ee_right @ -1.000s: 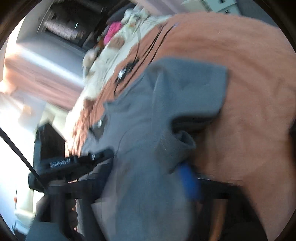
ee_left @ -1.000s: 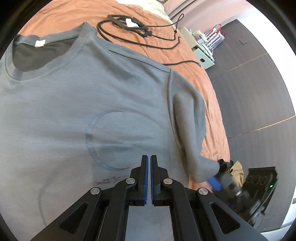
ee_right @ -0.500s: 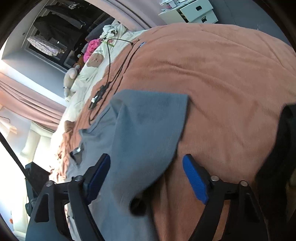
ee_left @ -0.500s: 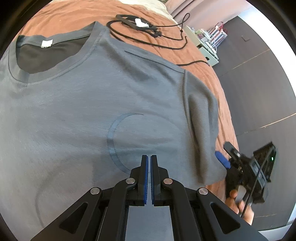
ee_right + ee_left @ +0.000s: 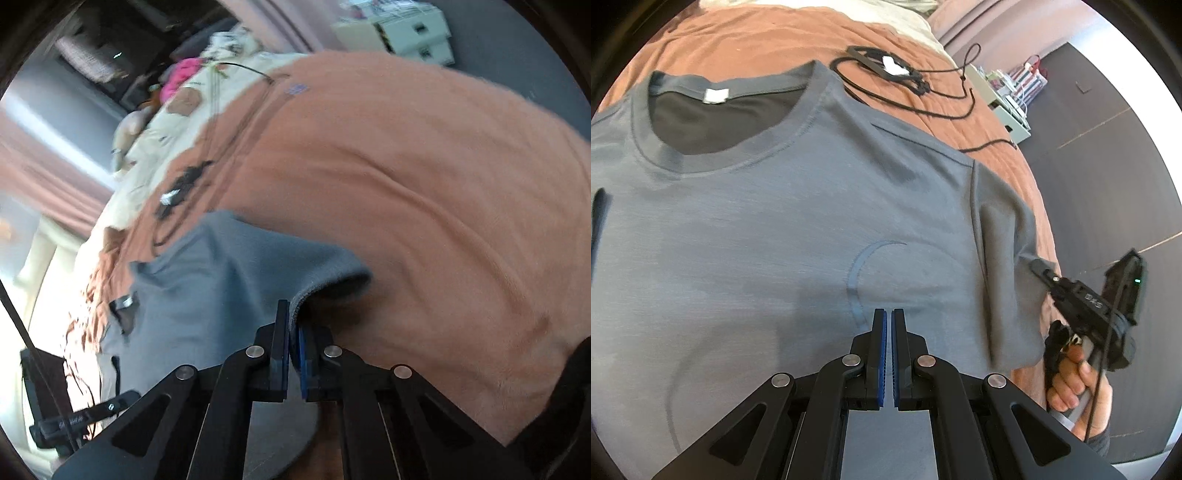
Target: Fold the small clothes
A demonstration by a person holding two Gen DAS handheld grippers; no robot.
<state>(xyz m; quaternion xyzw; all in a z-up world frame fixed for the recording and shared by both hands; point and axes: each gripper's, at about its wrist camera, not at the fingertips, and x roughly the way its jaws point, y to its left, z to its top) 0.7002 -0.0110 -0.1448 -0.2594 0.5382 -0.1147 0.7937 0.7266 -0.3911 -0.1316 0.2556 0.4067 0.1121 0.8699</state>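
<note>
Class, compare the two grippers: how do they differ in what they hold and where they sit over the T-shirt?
The right gripper has just closed on the sleeve edge; the left gripper is shut on nothing. The left hangs over the T-shirt chest, the right at its side. Both have blue pads.

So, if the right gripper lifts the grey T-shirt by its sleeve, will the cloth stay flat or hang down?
Probably hang: the grey T-shirt looks thin and soft. Its sleeve already curls where the right gripper has just closed on it. It may drag on the fuzzy orange blanket.
</note>
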